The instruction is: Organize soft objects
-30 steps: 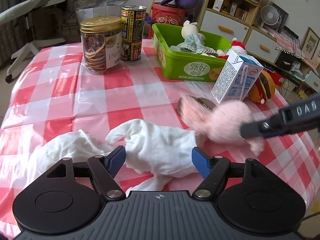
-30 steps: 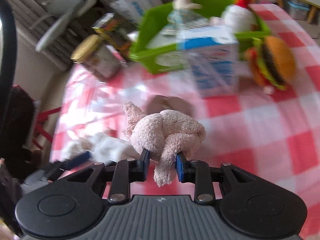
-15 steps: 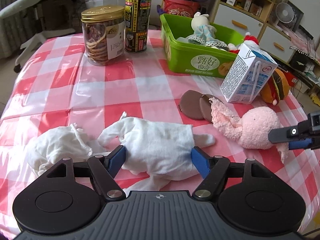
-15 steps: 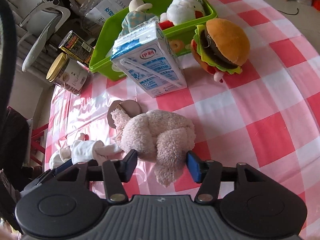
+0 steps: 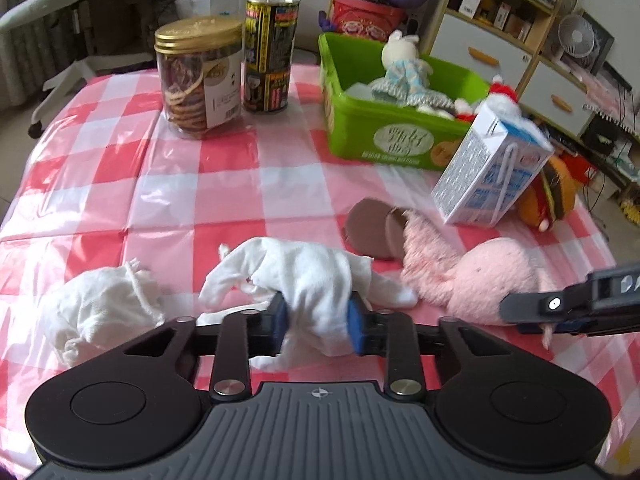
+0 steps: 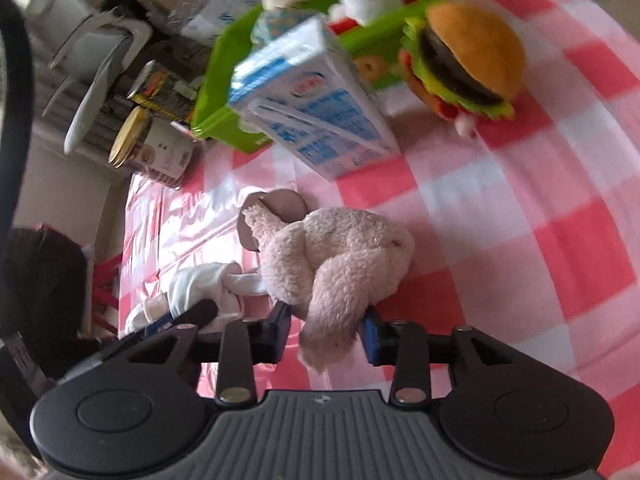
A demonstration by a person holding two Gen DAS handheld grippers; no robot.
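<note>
Down at the bottom middle of the left wrist view, the left gripper (image 5: 318,330) is closing in, its blue pads squeezing a bunched fold of the white cloth (image 5: 308,276). The cloth is thin, crumpled cotton-looking stuff, with a second white wad (image 5: 100,312) lying loose to its left. Everything sits on a glossy plastic tablecloth (image 5: 120,168) in red and white checks, wrinkled and shiny where the light hits it.

In the right wrist view, bottom middle, the right gripper (image 6: 326,334) is closing too, with a dangling limb of the pink plush toy (image 6: 340,256) between its blue pads, which press on it. The toy is fuzzy and nubbly, a rounded lump with a floppy ear lying over two flat brown discs (image 5: 372,230).

Upper right of the left view there's a green plastic bin (image 5: 384,140), smooth-walled and rectangular, with a small bunny doll (image 5: 402,70) in a frilly blue dress and a red-and-white plush (image 5: 502,94) inside. Just in front of it leans a blue-and-white milk carton (image 5: 492,176), a boxy cardboard thing. Beside that, a plush burger (image 6: 468,56) with an orange bun and green felt lettuce. Upper left: a clear round jar (image 5: 200,80) with a gold lid, and a tall printed tin can (image 5: 270,52) just beside it.
</note>
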